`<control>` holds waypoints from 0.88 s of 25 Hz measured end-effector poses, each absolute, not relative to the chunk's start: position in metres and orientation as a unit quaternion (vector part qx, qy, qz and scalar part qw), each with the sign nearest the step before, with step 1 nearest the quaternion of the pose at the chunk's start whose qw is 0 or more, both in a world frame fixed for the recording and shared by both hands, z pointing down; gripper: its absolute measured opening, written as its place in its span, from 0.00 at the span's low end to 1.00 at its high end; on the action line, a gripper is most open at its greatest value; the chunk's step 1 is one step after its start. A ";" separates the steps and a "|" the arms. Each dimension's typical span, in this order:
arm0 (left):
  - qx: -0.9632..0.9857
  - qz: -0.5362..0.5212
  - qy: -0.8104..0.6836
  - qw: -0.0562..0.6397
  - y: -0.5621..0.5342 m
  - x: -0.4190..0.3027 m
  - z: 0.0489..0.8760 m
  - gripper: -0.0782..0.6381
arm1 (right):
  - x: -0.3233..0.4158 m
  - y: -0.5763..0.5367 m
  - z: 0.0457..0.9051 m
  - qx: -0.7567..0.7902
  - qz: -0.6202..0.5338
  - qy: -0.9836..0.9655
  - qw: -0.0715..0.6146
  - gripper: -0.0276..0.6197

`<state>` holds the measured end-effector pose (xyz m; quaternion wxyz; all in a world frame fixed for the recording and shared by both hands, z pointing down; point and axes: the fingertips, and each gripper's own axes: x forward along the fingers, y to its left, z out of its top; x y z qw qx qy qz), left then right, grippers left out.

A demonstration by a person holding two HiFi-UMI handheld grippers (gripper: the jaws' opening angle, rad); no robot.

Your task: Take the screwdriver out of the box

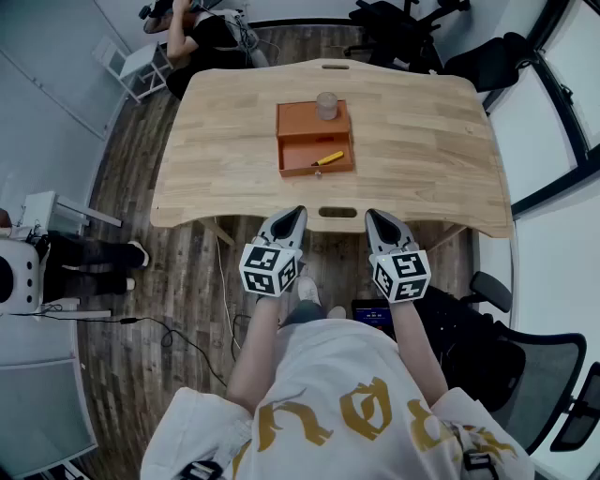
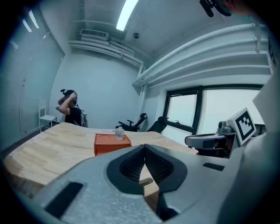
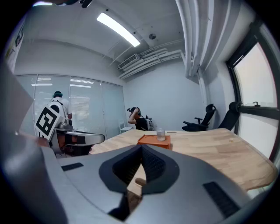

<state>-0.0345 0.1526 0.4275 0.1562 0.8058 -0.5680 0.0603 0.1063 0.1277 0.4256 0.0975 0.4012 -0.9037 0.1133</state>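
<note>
An orange box (image 1: 314, 137) stands in the middle of the wooden table (image 1: 225, 159), its drawer pulled out toward me. In the drawer lies the screwdriver (image 1: 328, 158) with a yellow handle. A small glass jar (image 1: 326, 105) stands on the box lid. My left gripper (image 1: 297, 213) and right gripper (image 1: 372, 216) hover side by side at the table's near edge, both shut and empty, well short of the box. The left gripper view shows the shut left gripper (image 2: 145, 147), the box (image 2: 112, 143) and the jar (image 2: 119, 132). Past the shut right gripper (image 3: 141, 148) in the right gripper view are the box (image 3: 153, 141) and jar (image 3: 160, 134).
A slot (image 1: 337, 212) is cut into the table's near edge between the grippers. A person (image 1: 202, 39) sits at the far left corner. Office chairs (image 1: 394, 23) stand behind the table and another chair (image 1: 548, 375) at my right. Someone's legs (image 1: 89, 255) show at the left.
</note>
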 end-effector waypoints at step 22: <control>0.799 0.068 -0.576 0.159 0.153 -0.035 0.431 0.12 | 0.112 0.125 0.423 0.404 0.119 -0.904 0.079 0.06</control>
